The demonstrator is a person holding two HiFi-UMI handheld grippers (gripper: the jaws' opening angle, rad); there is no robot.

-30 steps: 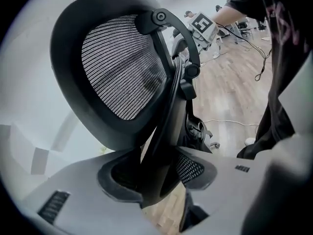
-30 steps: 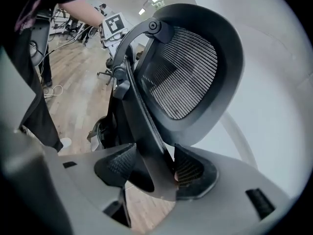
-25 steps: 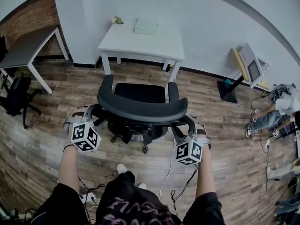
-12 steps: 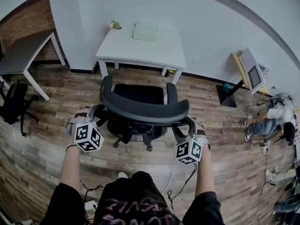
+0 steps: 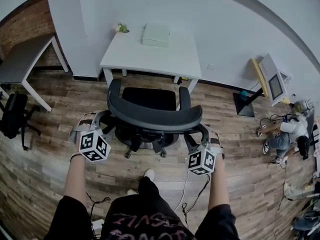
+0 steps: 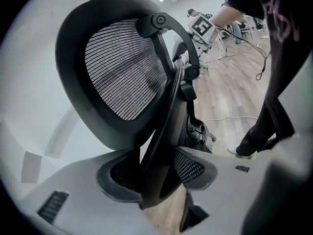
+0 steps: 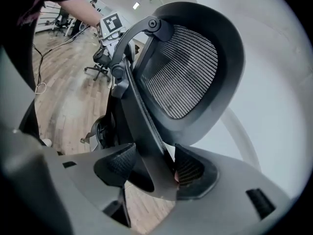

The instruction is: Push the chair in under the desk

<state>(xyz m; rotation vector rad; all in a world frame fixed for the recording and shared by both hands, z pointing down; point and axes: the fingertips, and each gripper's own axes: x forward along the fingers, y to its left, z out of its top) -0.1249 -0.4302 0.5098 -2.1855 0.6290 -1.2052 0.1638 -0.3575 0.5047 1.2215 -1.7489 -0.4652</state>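
A black mesh office chair [image 5: 150, 98] stands facing the white desk [image 5: 150, 59], with the front of its seat at the desk's near edge. Its curved backrest [image 5: 152, 115] is toward me. My left gripper [image 5: 102, 123] is shut on the backrest's left end and my right gripper [image 5: 196, 134] on its right end. In the left gripper view the backrest frame [image 6: 164, 131] runs between the jaws of that gripper [image 6: 156, 175], below the mesh [image 6: 124, 67]. In the right gripper view the frame [image 7: 146, 141] is clamped by that gripper [image 7: 156, 173] the same way.
A pale box [image 5: 156, 35] and a small plant [image 5: 120, 28] lie on the desk by the white wall. A grey desk [image 5: 25, 59] and another black chair [image 5: 12, 116] stand at the left. Cables [image 5: 182, 189] trail on the wooden floor. A person [image 5: 285, 134] sits at the right.
The chair has rolled forward toward the white desk with both grippers still clamped on its backrest. The person's foot has stepped forward behind it.
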